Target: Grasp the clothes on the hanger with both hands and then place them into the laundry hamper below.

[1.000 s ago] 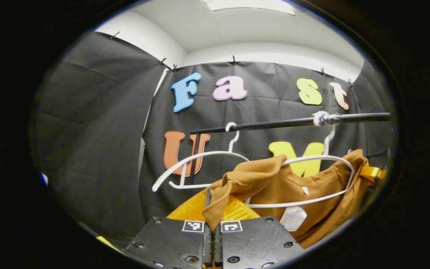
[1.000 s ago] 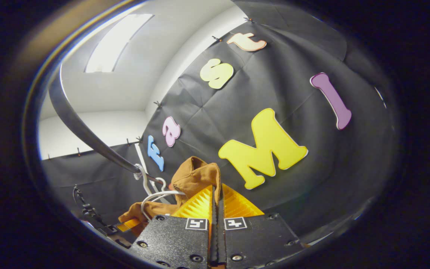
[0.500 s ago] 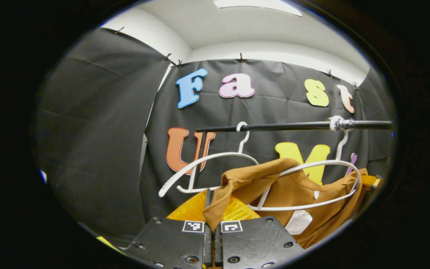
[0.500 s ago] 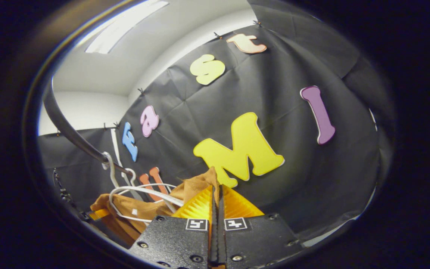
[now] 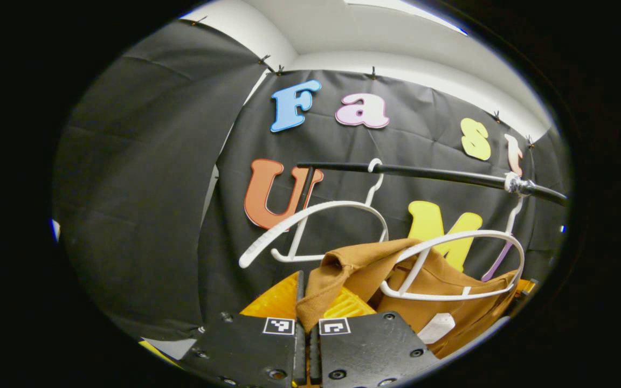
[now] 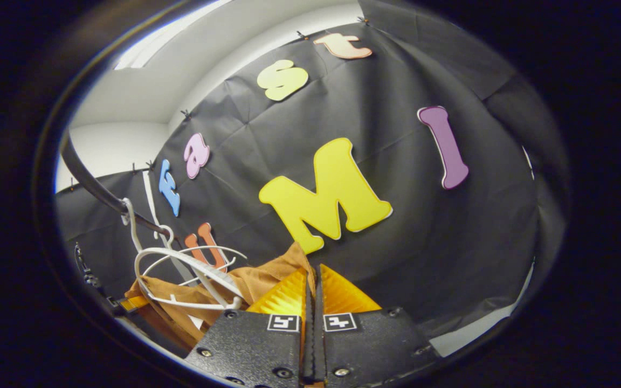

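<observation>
Left claw (image 5: 306, 302): clamped on a fold of the brown garment (image 5: 434, 280).
Right claw (image 6: 313, 293): closed on the garment's other edge.
Garment: draped below white hanger (image 5: 453, 264), at 4 o'clock.
Rail (image 5: 440, 175): black, carrying both hangers.

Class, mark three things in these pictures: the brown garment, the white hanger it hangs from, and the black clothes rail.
brown garment (image 5: 429, 277), left gripper view, on the cloth below the hanger's hoop.
white hanger (image 5: 453, 237), left gripper view, on its upper curved arm.
black clothes rail (image 5: 434, 173), left gripper view, on the bar's middle stretch.
</observation>
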Demonstrator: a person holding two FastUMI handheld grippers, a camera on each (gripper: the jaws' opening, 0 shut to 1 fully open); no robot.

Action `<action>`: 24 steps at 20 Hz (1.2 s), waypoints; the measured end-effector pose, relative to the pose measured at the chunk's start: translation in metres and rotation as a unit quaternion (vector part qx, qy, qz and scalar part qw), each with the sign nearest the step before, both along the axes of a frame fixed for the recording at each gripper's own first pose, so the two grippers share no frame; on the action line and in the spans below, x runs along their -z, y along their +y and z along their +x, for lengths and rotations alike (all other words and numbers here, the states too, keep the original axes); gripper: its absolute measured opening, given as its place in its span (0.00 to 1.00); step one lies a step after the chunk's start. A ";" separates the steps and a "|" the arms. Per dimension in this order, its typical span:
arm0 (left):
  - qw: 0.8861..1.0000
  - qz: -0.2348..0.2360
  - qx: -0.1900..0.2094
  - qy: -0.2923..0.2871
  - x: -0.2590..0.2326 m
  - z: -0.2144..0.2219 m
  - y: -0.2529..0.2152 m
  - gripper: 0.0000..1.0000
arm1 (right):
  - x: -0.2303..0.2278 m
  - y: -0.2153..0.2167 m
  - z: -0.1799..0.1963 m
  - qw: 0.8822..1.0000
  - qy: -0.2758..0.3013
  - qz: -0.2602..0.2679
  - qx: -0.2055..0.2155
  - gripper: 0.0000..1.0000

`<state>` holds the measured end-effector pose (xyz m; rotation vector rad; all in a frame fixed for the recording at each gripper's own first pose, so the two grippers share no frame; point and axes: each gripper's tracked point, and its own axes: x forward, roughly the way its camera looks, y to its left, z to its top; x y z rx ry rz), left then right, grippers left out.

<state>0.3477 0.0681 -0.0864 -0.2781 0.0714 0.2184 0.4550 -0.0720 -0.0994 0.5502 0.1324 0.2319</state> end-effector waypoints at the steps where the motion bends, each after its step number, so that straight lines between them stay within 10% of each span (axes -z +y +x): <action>1: 1.000 -0.002 0.002 0.002 0.002 -0.001 -0.002 0.03 | 0.006 0.000 0.000 1.000 0.007 0.003 -0.001 0.04; 17: 0.996 -0.036 0.023 0.074 0.075 -0.007 -0.009 0.02 | 0.070 0.008 -0.016 0.993 0.067 -0.095 0.004 0.04; 24: 0.999 -0.017 0.011 0.035 0.037 -0.008 0.014 0.00 | 0.060 -0.006 -0.021 0.997 0.057 -0.053 0.013 0.04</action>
